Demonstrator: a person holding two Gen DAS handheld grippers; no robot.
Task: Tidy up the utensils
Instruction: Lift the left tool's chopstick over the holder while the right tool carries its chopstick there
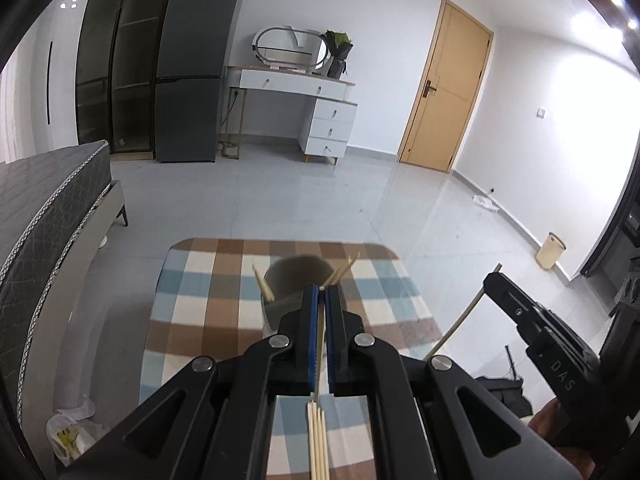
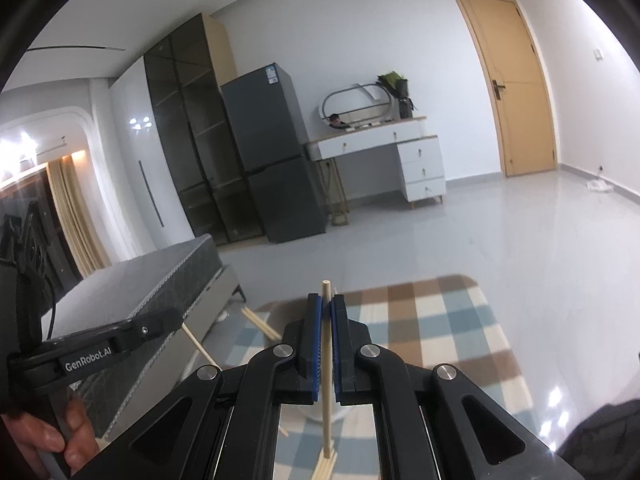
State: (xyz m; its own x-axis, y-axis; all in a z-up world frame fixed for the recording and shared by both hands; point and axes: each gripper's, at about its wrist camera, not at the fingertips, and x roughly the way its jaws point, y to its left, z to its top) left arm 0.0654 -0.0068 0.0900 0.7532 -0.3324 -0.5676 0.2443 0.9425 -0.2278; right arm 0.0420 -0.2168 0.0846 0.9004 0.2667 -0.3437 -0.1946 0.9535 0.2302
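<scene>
Pinching one pale chopstick (image 1: 321, 328), our left fingers (image 1: 321, 289) hover above the grey cup (image 1: 298, 276); our right fingers (image 2: 326, 303) clamp another chopstick (image 2: 327, 364) upright. Open floor (image 1: 320, 200) lies beyond the checked counter (image 1: 224, 280)'s far edge. More sticks lean inside the cup; loose ones (image 1: 318, 440) lie below.

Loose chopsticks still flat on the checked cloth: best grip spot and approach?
Take one chopstick of the loose chopsticks near mid-length, coming from above with the fingers across its thin shaft. They lie flat, side by side on the checked cloth, so ends give little purchase.
</scene>
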